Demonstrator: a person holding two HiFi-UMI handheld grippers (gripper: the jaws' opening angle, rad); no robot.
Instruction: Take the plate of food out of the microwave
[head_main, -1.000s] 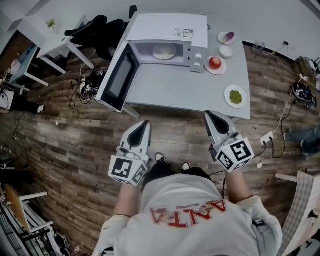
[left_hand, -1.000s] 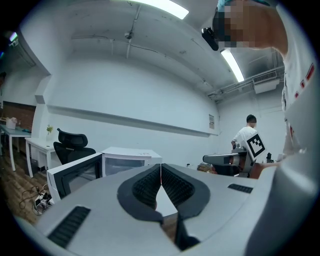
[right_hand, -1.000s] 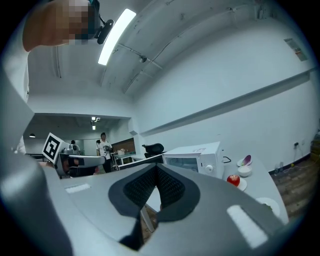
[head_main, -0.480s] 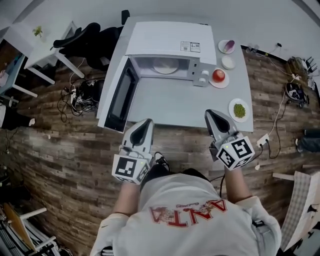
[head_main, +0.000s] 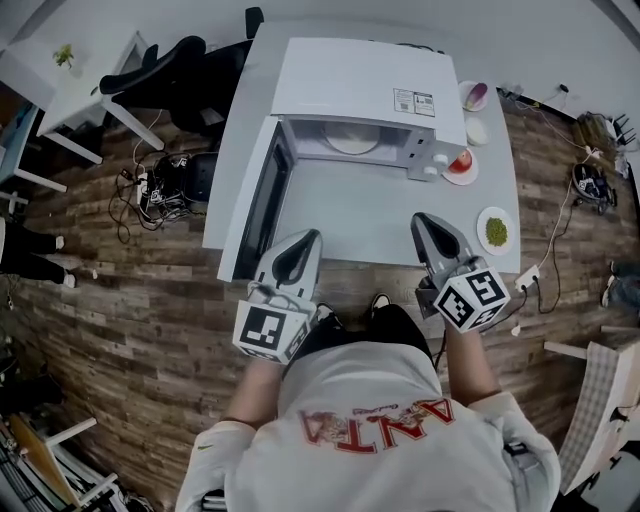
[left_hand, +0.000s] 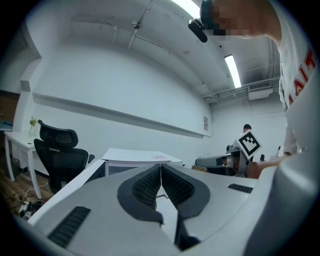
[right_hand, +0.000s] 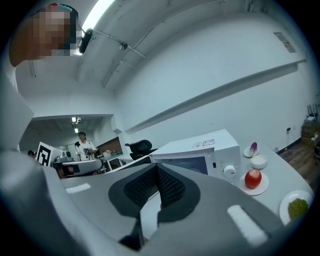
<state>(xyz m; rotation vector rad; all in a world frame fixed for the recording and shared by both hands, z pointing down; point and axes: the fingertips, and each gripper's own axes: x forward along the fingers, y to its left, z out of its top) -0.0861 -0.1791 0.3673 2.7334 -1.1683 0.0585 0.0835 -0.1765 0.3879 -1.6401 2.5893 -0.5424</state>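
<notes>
The white microwave (head_main: 360, 88) stands on the grey table (head_main: 350, 215) with its door (head_main: 262, 205) swung open to the left. Inside it lies a pale plate (head_main: 352, 141), and I cannot make out any food on it. My left gripper (head_main: 306, 240) is shut and empty, with its tips over the table's front edge near the door. My right gripper (head_main: 426, 222) is shut and empty too, over the front edge farther right. The left gripper (left_hand: 161, 168) points at the microwave (left_hand: 135, 158). The right gripper (right_hand: 157, 169) has the microwave (right_hand: 200, 150) just beyond its tips.
Right of the microwave sit a plate with a red apple (head_main: 461, 164), a small white bowl (head_main: 476, 132), a dish with a purple piece (head_main: 473, 96) and a plate of green food (head_main: 496, 232). A black chair (head_main: 170, 70) and floor cables (head_main: 165, 180) lie left of the table.
Both grippers have moved forward from over the floor to the table's front edge, and the microwave now looks nearer. Both stayed shut.
</notes>
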